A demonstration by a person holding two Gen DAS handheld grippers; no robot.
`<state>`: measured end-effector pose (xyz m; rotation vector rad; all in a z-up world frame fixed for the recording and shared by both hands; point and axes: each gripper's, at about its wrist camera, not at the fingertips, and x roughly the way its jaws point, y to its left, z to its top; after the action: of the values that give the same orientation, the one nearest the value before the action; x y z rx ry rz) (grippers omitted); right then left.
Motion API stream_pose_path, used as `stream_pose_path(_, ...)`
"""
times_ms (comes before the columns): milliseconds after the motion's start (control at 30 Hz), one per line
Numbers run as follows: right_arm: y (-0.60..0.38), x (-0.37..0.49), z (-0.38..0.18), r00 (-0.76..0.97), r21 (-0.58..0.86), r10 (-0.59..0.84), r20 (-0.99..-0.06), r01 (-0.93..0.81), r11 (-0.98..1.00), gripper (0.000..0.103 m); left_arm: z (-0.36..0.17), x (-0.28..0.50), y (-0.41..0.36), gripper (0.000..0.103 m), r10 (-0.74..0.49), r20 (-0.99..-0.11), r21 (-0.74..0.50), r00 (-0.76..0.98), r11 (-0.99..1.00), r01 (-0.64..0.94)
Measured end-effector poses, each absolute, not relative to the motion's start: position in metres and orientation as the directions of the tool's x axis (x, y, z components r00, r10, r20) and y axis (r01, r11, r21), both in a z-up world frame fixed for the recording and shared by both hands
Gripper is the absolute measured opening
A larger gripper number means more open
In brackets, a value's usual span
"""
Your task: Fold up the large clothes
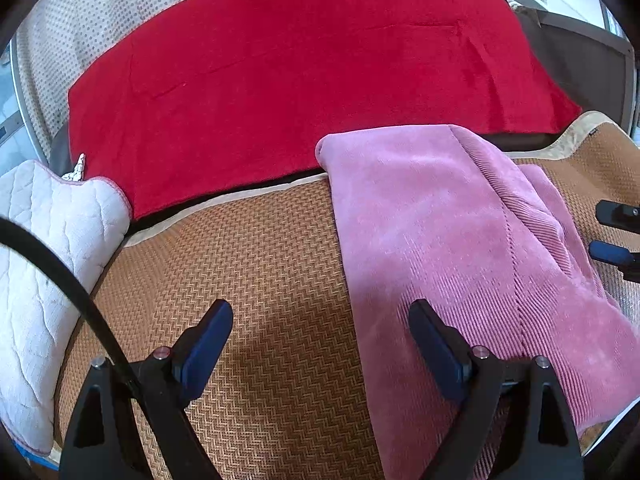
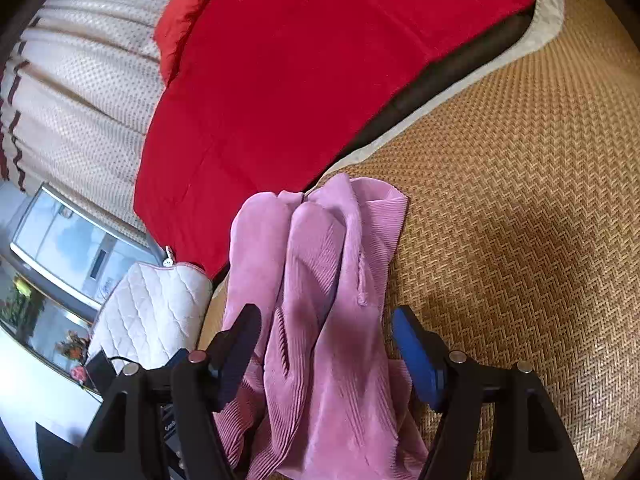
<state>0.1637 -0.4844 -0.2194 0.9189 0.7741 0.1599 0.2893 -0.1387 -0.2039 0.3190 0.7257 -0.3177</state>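
1. Centrally, a pink ribbed garment (image 1: pixel 460 240) lies folded lengthwise on the woven mat (image 1: pixel 248 280), its far end touching the red blanket (image 1: pixel 300 72).
2. Left gripper (image 1: pixel 320 332): jaws spread wide, empty, one finger over the garment's edge, the other over bare mat.
3. Right gripper (image 2: pixel 326 344): jaws released, straddling the garment without clamping it.
4. A white quilted pillow (image 1: pixel 44 248) lies beside the mat.

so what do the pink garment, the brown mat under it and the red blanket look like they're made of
Pink garment: soft ribbed fabric, probably corduroy or a ribbed knit, with fine parallel ridges and a matte, slightly fuzzy nap.
Brown mat: woven rattan or bamboo-like fibre, judging by its tight herringbone weave and faint sheen, with a pale cloth border.
Red blanket: plush fleece or velvet, apparently; smooth and matte, with soft creases.
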Motion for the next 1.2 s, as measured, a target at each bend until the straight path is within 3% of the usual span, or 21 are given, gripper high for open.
stream_pose_path(767,-0.491,0.189,-0.249,0.677,0.823,0.533,-0.508,0.199,0.531,0.075,-0.200,0.293,-0.146,0.090,-0.254,-0.713,0.103,0.653,0.884,0.456)
stream_pose_path(1000,-0.479,0.203,-0.255,0.638,0.826,0.574,-0.513,0.185,0.533,0.075,-0.204,0.312,-0.134,0.090,-0.428,-0.765,-0.125,0.481,0.831,0.542)
stream_pose_path(1200,-0.474,0.209,-0.253,0.630,0.827,0.585,-0.510,0.173,0.535,0.075,-0.204,0.325,-0.118,0.090,-0.531,-0.756,-0.273,0.383,0.788,0.552)
